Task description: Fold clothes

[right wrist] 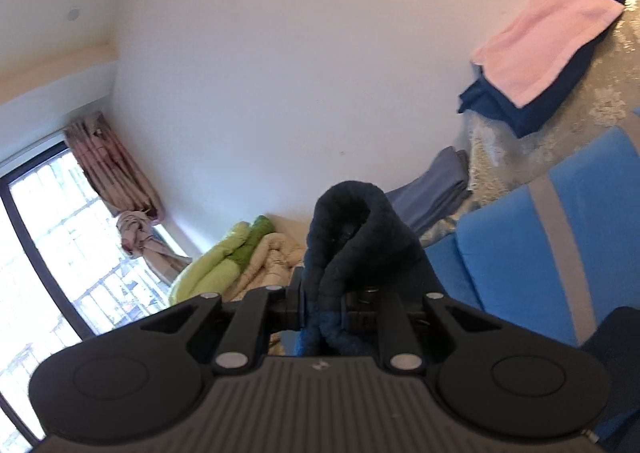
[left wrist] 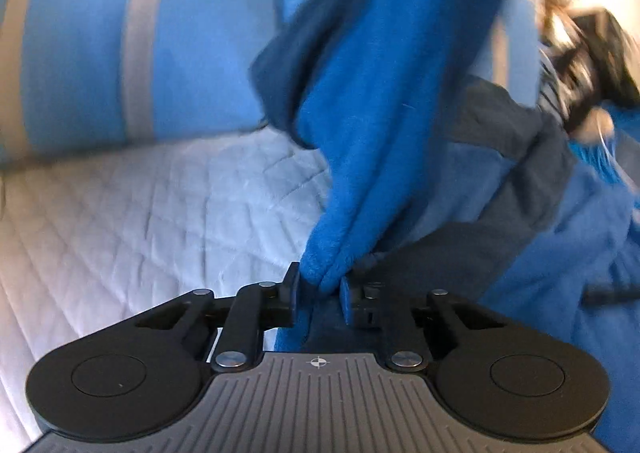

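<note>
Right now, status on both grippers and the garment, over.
Left gripper shut on blue fleece garment. Right gripper shut on a dark fold of fleece, raised. Rest of garment heaped on quilted bed. Nothing in the way.

The left gripper [left wrist: 320,287] is built of matte black plastic: two rounded lobes, each with a shallow circular recess, flank a grey ribbed centre plate marked with a small white crosshair. Black linkage bars run forward from silver rivet heads to two upright black fingers, one of which [left wrist: 346,299] carries a blue pad. The right gripper [right wrist: 322,303] is the same make, with the same black lobes, grey grooved plate, silver pivots and angular cut-outs in the arms; its centre mark is fainter.
</note>
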`<state>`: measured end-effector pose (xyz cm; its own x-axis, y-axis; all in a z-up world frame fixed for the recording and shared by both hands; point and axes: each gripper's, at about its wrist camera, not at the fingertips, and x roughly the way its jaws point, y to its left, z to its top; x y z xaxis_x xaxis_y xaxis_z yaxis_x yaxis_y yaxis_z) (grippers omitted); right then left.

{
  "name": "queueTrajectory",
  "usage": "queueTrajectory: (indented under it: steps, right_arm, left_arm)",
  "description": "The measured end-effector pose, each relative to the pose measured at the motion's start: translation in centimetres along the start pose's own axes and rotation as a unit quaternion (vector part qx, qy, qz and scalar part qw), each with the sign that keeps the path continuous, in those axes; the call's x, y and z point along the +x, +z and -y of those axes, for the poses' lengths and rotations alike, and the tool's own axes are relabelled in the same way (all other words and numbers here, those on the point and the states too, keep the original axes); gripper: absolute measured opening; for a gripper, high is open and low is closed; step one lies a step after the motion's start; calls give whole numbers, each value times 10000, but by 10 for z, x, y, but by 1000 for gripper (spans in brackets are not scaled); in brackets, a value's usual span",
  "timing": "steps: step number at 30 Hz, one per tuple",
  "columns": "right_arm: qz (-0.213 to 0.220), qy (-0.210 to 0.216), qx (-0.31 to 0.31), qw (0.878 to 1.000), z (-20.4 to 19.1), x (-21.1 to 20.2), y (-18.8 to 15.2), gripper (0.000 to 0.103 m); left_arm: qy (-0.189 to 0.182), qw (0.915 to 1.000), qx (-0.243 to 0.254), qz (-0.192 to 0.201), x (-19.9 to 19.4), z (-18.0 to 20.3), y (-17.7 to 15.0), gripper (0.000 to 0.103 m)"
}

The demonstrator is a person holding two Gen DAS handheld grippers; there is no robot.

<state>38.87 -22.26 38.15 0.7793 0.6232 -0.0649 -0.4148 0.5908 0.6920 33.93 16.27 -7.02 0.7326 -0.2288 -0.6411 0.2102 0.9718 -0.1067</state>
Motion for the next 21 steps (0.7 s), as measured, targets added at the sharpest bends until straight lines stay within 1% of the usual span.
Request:
queueTrajectory:
  steps: [2, 3, 4, 5, 6, 7, 8, 9, 10, 11, 13, 17, 18, 21]
  right_arm:
    - [6, -87, 52, 9999, 7, -3, 0, 16]
    - [13, -131, 95, 9999, 11, -5, 0, 16]
    - [19, -173, 138, 9998, 15, -6, 0, 16]
    - [7, -203, 184, 9996, 18, -7, 0, 16]
    - [-4, -230, 226, 9995, 22, -8, 0, 16]
    - [7, -217, 224, 9995, 22, -9, 1, 16]
    - [17, -204, 223, 9995, 22, -10, 2, 16]
    - [28, -190, 220, 9996, 23, -12, 2, 16]
    - [50, -158, 204, 9997, 21, -13, 4, 16]
    - [73, -126, 173, 9997, 19, -14, 5, 16]
    - [73, -47, 108, 9999, 13, -15, 5, 16]
    - [32, 84, 13, 10000, 5, -14, 4, 16]
    - [18, 105, 15, 9999, 4, -13, 3, 16]
    - [-16, 135, -14, 9999, 2, -12, 2, 16]
  left_arm:
    - [-167, 9971, -734, -80, 2, -19, 0, 18]
    - [-197, 9956, -918, -81, 3, -25, 0, 20]
    - [-154, 9963, -843, -59, 1, -24, 0, 26]
    - [-81, 9974, -713, -29, 0, -22, 1, 35]
    - [127, 9993, -336, 42, -2, -12, 1, 40]
    - [330, 9994, 44, 122, -4, -3, 2, 49]
    - [500, 9975, 427, 243, -8, 6, 0, 53]
    - [620, 9942, 795, 366, -13, 14, -1, 53]
    - [656, 9905, 1112, 481, -17, 22, -2, 53]
    - [571, 9880, 1310, 582, -21, 26, -3, 53]
    - [371, 9840, 1591, 709, -26, 33, -1, 54]
    - [146, 9794, 1901, 669, -25, 39, 9, 54]
    - [104, 9786, 1944, 664, -25, 39, 12, 54]
    - [-73, 9814, 1813, 627, -21, 33, 21, 54]
